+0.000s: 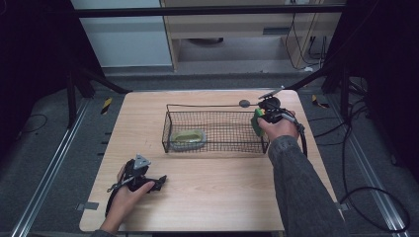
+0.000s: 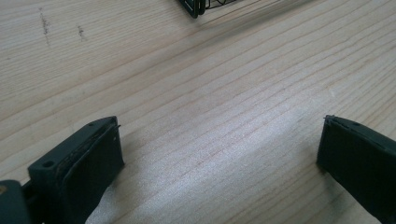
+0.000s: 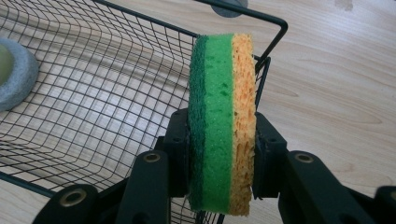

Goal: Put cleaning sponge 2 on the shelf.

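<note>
Hovering at the wire basket's (image 3: 93, 93) end wall, the right gripper (image 3: 222, 154) pinches the sponge (image 3: 222, 121), not yet dropped in; left gripper (image 2: 219, 163) rests spread, empty.

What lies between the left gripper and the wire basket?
Bare wooden table, seen in the high view, separates the left gripper from the wire basket.

A light wooden tabletop (image 1: 212, 197) is set on a grey floor (image 1: 44, 163), flanked by metal rails (image 1: 47, 182). A pale cabinet (image 1: 237, 29) is seen at the far side, and black cables (image 1: 365, 197) lie at the right.
</note>
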Demonstrator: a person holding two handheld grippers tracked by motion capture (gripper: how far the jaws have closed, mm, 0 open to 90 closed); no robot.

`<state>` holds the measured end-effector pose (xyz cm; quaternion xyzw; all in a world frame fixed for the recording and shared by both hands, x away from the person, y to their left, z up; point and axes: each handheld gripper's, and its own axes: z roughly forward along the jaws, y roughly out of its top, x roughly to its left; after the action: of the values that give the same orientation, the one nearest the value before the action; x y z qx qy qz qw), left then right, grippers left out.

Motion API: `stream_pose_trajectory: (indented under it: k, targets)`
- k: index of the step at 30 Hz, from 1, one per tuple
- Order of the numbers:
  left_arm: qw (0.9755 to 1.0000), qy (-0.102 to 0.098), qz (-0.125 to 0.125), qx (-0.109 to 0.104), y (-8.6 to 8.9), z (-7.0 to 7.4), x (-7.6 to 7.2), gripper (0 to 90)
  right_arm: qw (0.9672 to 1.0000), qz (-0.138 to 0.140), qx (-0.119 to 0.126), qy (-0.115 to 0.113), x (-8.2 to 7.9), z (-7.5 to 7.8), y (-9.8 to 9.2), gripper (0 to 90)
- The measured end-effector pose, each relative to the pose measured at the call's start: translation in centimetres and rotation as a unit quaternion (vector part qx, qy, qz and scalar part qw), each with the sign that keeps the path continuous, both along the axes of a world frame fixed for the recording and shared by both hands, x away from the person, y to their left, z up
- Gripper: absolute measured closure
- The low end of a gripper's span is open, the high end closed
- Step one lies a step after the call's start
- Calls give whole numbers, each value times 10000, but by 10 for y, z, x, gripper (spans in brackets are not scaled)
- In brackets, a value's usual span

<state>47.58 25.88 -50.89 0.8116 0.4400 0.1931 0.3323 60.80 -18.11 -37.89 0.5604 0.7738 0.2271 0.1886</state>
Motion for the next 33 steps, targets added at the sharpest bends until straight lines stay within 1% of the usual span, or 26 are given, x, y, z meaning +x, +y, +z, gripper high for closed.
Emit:
stream_pose_trajectory:
  k: [5, 20, 22, 31, 33]
  targets:
    - [10000, -1, -5, 0, 0, 0, 0, 0, 10000, -6, -48, 34, 1, -4, 0, 651]
    - [10000, 0, -21, 0, 0, 0, 0, 0, 9997, -98, -56, 196, 5, -22, 2, 650]
    - [10000, -1, -21, 0, 0, 0, 0, 0, 9998, -86, -67, 179, 5, -23, 2, 650]
    - [10000, 0, -21, 0, 0, 0, 0, 0, 9996, -46, -117, 236, 7, -27, 5, 649]
    - [10000, 0, -21, 0, 0, 0, 0, 0, 9995, -77, -91, 281, 7, -28, 6, 649]
